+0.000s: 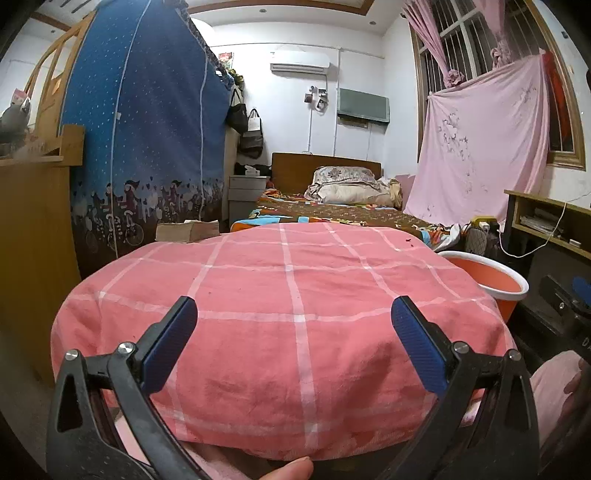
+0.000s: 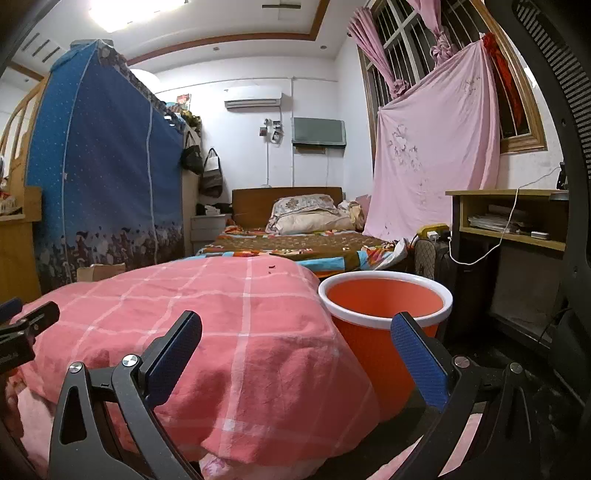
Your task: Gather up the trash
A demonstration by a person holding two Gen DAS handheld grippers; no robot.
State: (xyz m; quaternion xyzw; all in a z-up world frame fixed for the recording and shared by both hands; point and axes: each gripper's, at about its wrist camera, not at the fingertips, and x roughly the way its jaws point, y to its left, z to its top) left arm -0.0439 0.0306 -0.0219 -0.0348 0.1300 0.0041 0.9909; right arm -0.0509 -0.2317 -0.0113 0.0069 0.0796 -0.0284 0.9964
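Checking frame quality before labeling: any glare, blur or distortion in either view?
Left wrist view: heavy fisheye bowing of the cloth and wardrobe, dark vignette corners, even light, sharp. Right wrist view: ceiling lamp blown out top left, same bowing, bin and both grippers in focus.

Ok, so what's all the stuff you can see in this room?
Checked cloth: one, pink with white lines, draped over the near surface.
Dark crumbs: a few, on the cloth's far edge.
Bin: one, orange with white rim, right of the cloth, looks empty.
Bed: one, patterned cover, behind.
Fabric wardrobe: one, blue, left.
Hanging sheet: one, pink, at the window.
Air conditioner: one, white, back wall.
Left gripper: open.
Right gripper: open.
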